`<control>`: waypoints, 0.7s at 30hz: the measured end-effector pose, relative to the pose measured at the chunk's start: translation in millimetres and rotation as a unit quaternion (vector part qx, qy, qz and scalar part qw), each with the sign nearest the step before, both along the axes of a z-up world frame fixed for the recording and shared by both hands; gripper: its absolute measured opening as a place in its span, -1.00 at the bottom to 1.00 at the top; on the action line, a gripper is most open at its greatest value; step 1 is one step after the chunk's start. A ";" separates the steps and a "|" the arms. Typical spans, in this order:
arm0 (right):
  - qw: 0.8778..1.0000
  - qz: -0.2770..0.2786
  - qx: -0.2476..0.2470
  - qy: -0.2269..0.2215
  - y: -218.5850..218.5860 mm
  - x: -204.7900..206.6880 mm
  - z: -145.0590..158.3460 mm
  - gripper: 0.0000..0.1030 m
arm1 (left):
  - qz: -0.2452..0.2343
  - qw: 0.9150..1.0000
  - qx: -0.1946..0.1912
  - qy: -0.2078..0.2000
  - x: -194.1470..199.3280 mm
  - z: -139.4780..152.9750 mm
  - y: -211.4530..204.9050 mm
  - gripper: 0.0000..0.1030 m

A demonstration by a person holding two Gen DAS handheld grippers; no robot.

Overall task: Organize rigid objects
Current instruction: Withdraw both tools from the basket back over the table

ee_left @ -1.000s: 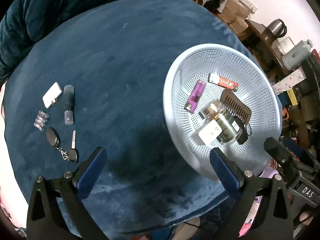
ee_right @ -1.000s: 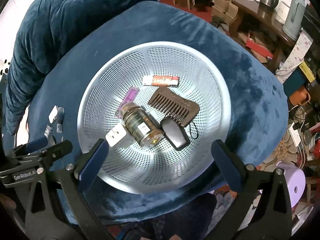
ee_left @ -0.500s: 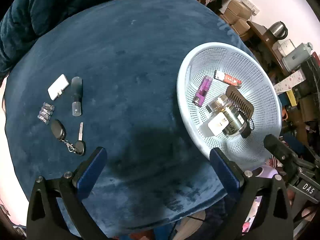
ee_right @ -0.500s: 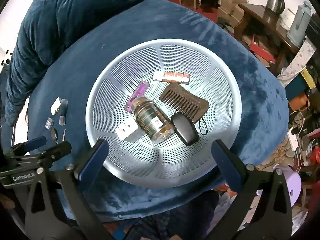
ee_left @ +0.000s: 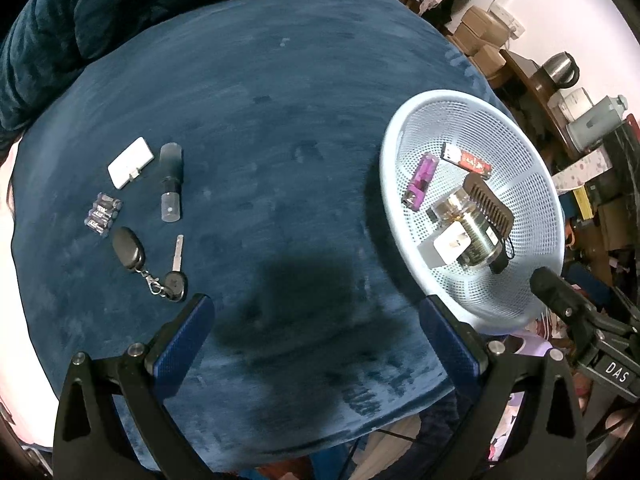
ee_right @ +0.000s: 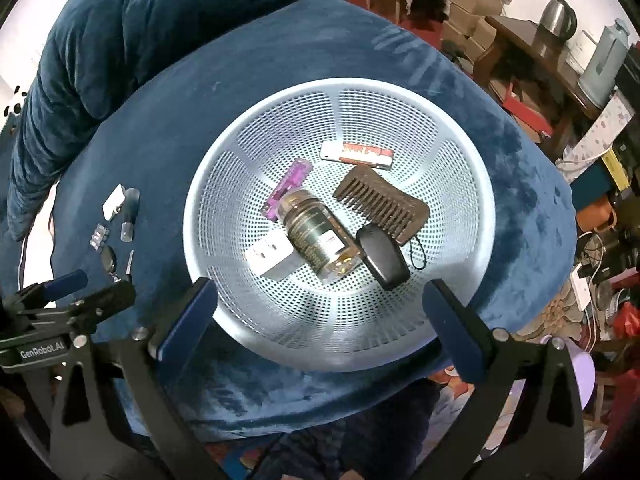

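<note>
My left gripper (ee_left: 312, 320) hangs released over bare blue cushion (ee_left: 280, 128), holding nothing. My right gripper (ee_right: 320, 304) gapes empty above the basket's (ee_right: 460, 152) near rim. Toward the cushion's left edge lie keys (ee_left: 152, 260), batteries (ee_left: 103, 214), a tube (ee_left: 171, 187) and a white card (ee_left: 131, 162). At its right edge, the basket holds a jar (ee_right: 318, 236), comb (ee_right: 382, 204), lighter (ee_right: 286, 190).

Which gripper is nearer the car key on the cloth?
Left. The left gripper hovers just beside the car key; the right gripper hangs over the basket, well away.
</note>
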State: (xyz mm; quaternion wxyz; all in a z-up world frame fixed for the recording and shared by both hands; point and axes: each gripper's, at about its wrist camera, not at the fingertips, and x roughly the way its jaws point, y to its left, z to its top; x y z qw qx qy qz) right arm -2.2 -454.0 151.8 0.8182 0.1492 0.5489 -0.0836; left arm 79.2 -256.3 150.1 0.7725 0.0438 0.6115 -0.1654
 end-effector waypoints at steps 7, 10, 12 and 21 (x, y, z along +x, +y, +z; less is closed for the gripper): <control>1.000 0.011 -0.004 0.001 14.2 6.8 1.8 1.00 | 0.009 1.000 -0.003 0.001 3.2 -0.3 14.0 0.99; 1.000 0.017 -0.007 0.001 20.0 9.6 2.9 1.00 | 0.013 1.000 -0.005 0.002 4.8 -0.7 20.8 0.99; 1.000 0.020 -0.009 0.002 24.2 12.0 3.7 1.00 | 0.016 1.000 -0.007 0.002 5.6 -1.2 25.6 0.99; 0.999 0.041 -0.015 0.002 47.8 23.3 5.4 1.00 | 0.034 0.999 -0.013 0.005 11.8 -5.1 51.4 0.99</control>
